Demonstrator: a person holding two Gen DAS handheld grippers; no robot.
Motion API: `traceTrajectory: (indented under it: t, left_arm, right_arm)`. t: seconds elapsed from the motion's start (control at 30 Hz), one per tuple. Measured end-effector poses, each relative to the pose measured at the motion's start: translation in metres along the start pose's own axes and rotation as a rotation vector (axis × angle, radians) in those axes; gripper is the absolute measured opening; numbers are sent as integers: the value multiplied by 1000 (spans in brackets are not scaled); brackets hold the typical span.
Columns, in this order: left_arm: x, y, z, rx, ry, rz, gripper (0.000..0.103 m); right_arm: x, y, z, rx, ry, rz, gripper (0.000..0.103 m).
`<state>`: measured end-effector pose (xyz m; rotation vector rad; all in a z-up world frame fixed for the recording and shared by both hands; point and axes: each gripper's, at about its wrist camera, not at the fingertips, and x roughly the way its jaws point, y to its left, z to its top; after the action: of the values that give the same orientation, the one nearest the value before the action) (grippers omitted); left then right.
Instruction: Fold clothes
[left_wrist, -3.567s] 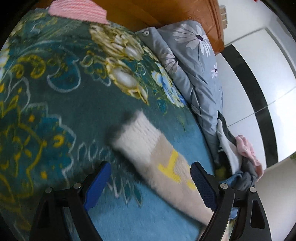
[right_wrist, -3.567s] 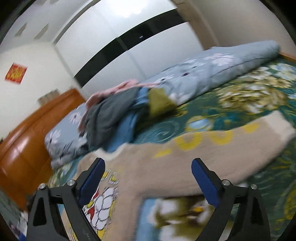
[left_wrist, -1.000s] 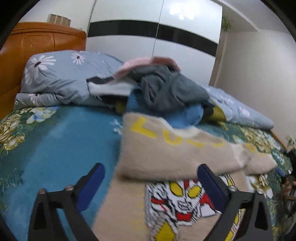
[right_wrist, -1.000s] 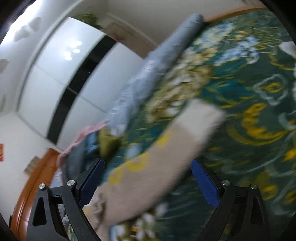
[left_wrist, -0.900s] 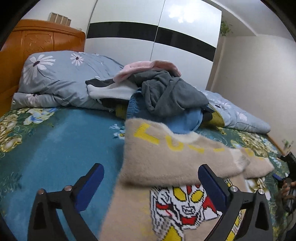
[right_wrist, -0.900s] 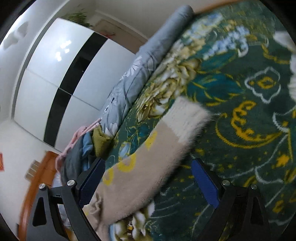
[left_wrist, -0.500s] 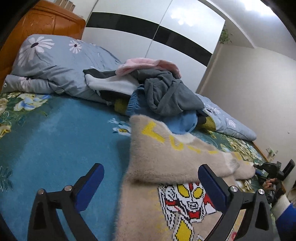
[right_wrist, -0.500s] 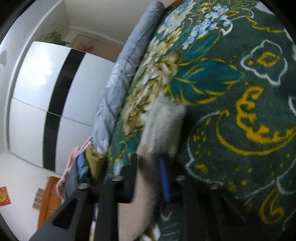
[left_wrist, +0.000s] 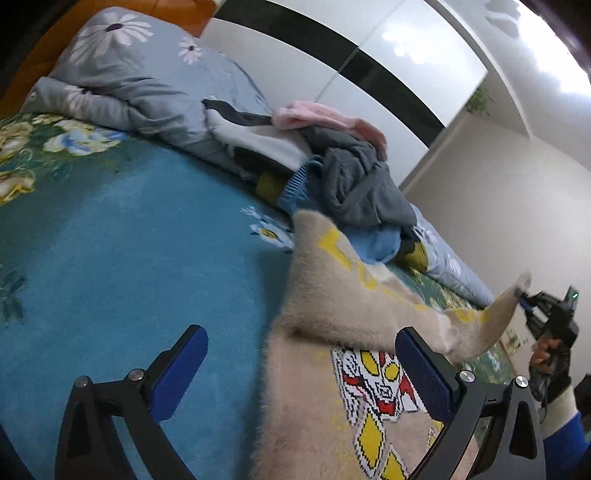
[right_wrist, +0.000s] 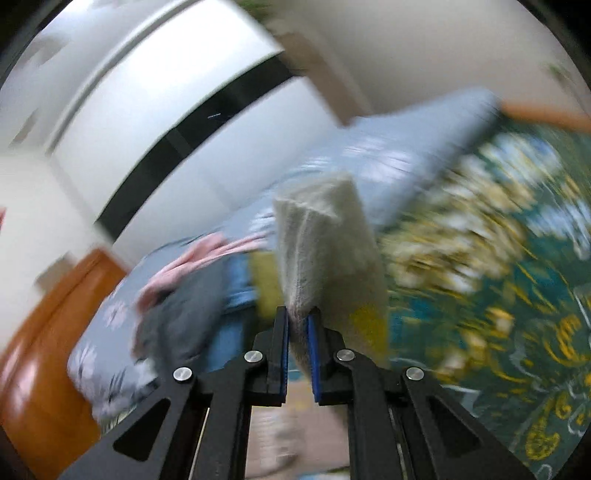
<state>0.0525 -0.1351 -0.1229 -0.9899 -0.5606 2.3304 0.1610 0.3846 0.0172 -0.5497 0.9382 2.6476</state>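
Beige and fuzzy, the sweater (left_wrist: 373, 387) lies on the teal floral blanket (left_wrist: 110, 266), one sleeve already folded across its cartoon print. Its other sleeve cuff (right_wrist: 325, 243) is lifted off the bed, pinched between the pressed-together blue pads of the right gripper (right_wrist: 298, 328). Over the sweater's near edge, the left gripper (left_wrist: 301, 369) hovers spread wide, holding nothing. Beyond sits a pile of clothes (left_wrist: 343, 177)

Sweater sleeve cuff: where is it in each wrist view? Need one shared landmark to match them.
Left wrist: sleeve cuff at far right, lifted off the bed, pinched by the right gripper.
Right wrist: sleeve cuff at centre, standing up from the shut right gripper.
Shared landmark: pink garment atop the clothes pile.
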Motion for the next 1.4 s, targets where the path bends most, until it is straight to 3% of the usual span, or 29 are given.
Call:
traceTrajectory:
  t: [0.2, 0.33, 0.5, 0.63, 0.87, 1.07, 1.23, 1.3, 1.4]
  left_arm:
    - [-21, 18, 8, -77, -31, -15, 103]
    - [-26, 32, 11, -149, -27, -41, 103]
    - [-31, 45, 12, -214, -19, -52, 103]
    - [-36, 56, 13, -258, -28, -46, 103]
    - [-37, 66, 13, -291, -29, -41, 103]
    - [-30, 61, 10, -269, -10, -21, 103]
    - [-28, 55, 8, -229, -4, -2, 103]
    - [-28, 51, 7, -210, -9, 3, 103]
    - [-26, 42, 8, -167, -14, 2, 103]
  right_arm:
    - [21, 127, -27, -215, 77, 172, 10]
    - [56, 191, -74, -333, 172, 221, 10]
    - [106, 238, -167, -466, 342, 221, 10]
    - [134, 250, -225, -564, 445, 200, 10]
    - [133, 255, -254, -687, 507, 190, 11]
    - [133, 260, -278, -792, 559, 182, 26]
    - [104, 254, -266, -823, 581, 272, 28]
    - [90, 241, -249, -853, 535, 253, 29]
    - [80, 202, -207, -807, 473, 155, 32]
